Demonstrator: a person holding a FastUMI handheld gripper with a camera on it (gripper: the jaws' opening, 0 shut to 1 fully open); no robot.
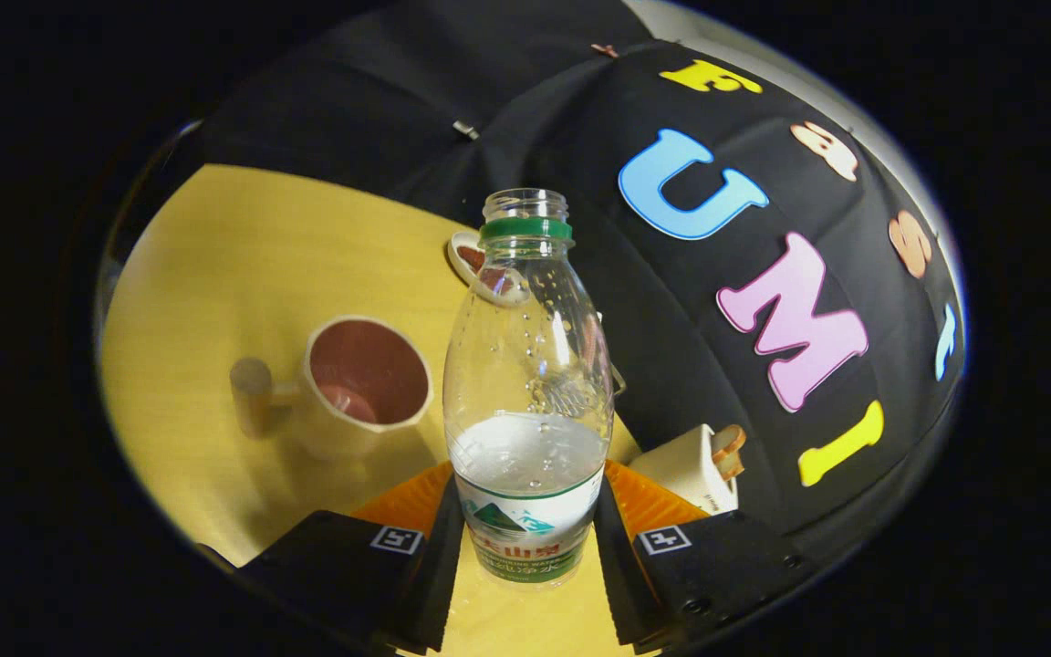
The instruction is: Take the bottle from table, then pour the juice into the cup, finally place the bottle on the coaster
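Closed on the bottle (527, 401), both fingers (439, 566) pressing its labelled lower part from left and right, with the gripper (525, 561) holding it upright between them. No cap on the neck; only a green ring under the open mouth. Clear liquid inside, level low, roughly at the top of the label, with drops on the inner wall above. Cannot tell whether the base rests on the yellow table (215, 274) or is lifted a little. Just behind the bottle, an orange ribbed disc (411, 497) showing on both sides of it, probably the coaster. Further left and a bit beyond, a cup (366, 383) with a handle, standing apart from the bottle, looking empty. Behind the bottle's shoulder, a second small cup (480, 269), partly hidden. To the right, near the cloth wall, a white box-like thing (694, 470) with a brown clip. Judged step: either bottle taken and pouring ahead, or pouring done and placing ahead; hard to decide. Next move, if pouring: carry left over the cup, tilt slowly, mouth above the rim.
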